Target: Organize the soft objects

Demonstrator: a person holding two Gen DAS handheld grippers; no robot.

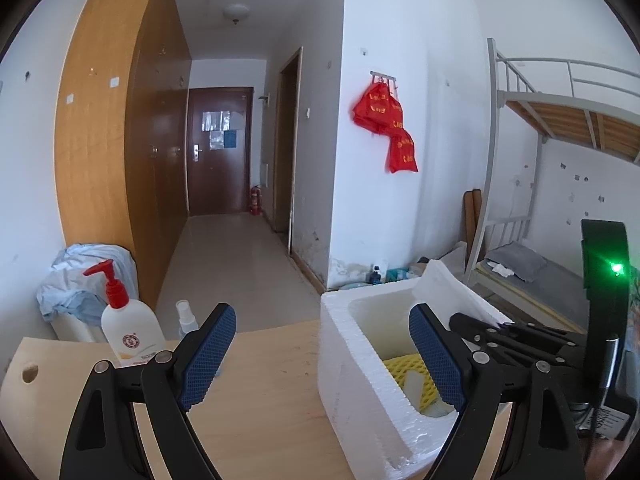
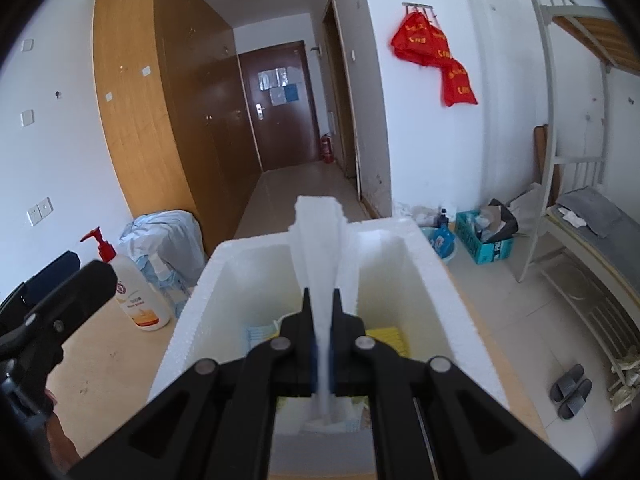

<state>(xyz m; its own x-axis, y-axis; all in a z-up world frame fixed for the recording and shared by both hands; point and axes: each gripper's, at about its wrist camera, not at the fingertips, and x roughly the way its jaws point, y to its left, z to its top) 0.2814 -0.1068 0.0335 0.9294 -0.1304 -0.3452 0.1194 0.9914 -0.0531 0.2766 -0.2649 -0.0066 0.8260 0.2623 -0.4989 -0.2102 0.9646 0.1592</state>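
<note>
My right gripper (image 2: 322,312) pinches the foam divider (image 2: 320,240) inside the foam box (image 2: 192,320); left gripper (image 1: 320,344) gapes empty; lotion bottle (image 1: 130,328) stands at the worktop's (image 1: 260,380) far edge.

Yellow foam pad (image 1: 404,368) lies inside the white foam box (image 1: 360,380).

One foam box (image 2: 440,280) on the table (image 1: 260,380). One foam lid (image 2: 320,240). One pump bottle (image 1: 128,328), one spray bottle (image 1: 186,318). Two grippers: left gripper (image 1: 320,360), right gripper (image 2: 322,344). Two slippers (image 2: 570,390). One yellow sponge (image 1: 404,372).
</note>
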